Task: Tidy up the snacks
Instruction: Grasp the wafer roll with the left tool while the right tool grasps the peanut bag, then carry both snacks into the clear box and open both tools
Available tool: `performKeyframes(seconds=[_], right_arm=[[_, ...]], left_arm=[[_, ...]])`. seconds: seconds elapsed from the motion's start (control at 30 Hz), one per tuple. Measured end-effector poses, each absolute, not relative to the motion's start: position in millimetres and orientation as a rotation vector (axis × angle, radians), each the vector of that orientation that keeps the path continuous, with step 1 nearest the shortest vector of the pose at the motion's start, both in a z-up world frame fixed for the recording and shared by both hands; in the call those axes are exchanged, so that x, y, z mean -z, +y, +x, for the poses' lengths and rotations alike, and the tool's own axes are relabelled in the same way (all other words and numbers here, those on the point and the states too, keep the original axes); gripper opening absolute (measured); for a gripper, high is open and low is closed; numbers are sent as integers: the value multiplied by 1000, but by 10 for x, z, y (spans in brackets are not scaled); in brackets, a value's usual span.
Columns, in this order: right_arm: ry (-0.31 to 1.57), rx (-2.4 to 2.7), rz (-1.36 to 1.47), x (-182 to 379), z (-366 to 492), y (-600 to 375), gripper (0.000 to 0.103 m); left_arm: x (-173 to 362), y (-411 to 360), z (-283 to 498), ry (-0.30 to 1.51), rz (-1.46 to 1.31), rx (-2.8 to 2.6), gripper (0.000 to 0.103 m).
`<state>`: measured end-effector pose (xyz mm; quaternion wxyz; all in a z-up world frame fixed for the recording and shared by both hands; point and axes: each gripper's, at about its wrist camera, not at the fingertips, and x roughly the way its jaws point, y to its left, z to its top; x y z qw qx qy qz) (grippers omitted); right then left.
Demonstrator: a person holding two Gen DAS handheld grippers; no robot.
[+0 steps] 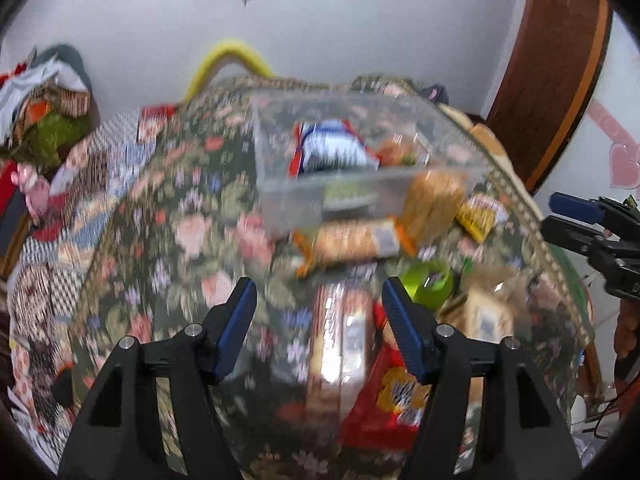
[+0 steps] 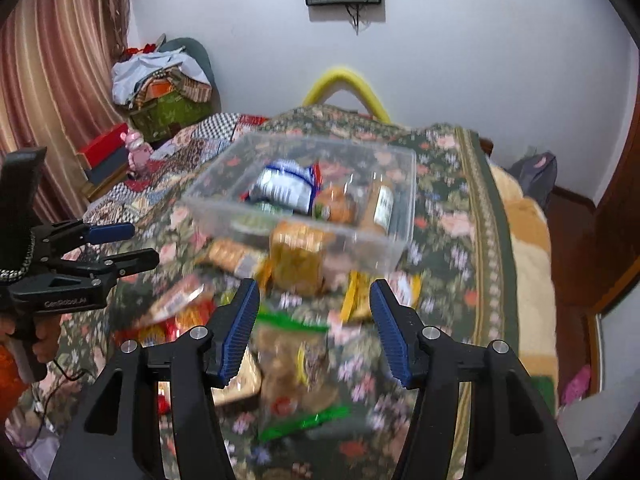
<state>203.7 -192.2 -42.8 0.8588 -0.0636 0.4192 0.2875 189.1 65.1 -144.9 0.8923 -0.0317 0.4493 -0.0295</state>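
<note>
Two grippers spread wide over loose snacks on a flowered cloth.

Left gripper (image 1: 320, 312) and right gripper (image 2: 314, 316) both with fingers apart, pinching nothing. One clear plastic bin (image 2: 396, 248) near the middle of the floral cloth (image 1: 168, 208), holding a blue-white packet (image 2: 286, 186) and a few more items — blurred, so no sure count. Just before the bin's near wall, an orange biscuit pack (image 1: 352, 240) and an upright golden pack (image 2: 298, 260). Under the left fingers a red packet (image 1: 384, 404); under the right, a clear bag with green edges (image 2: 300, 376). Open cloth left of the bin; striped border (image 2: 484, 216) along the right edge — beyond it, a drop.
</note>
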Motion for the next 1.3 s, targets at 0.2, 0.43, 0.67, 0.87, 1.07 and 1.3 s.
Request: performKeyframes(seconds=[0.2, 0.43, 0.67, 0.87, 1.07, 1.3], right_arm=[[967, -596, -120, 743, 1939, -2000, 54], [1055, -627, -77, 1023, 1891, -2004, 59], [1044, -617, -93, 1073, 1917, -1934, 62], [1057, -605, -72, 1153, 2019, -1949, 61], [1079, -594, -68, 1237, 2105, -1944, 50], [1046, -576, -115, 1216, 1987, -1963, 42]], left_arm=[[1841, 733, 1856, 1030, -100, 57, 65], [1969, 677, 1763, 1039, -125, 99, 65], [2153, 677, 1852, 1068, -125, 72, 65], [2162, 706, 1885, 1024, -133, 69, 62], [2146, 682, 1878, 996, -118, 82, 46], [2040, 721, 1770, 968, -121, 67, 45]])
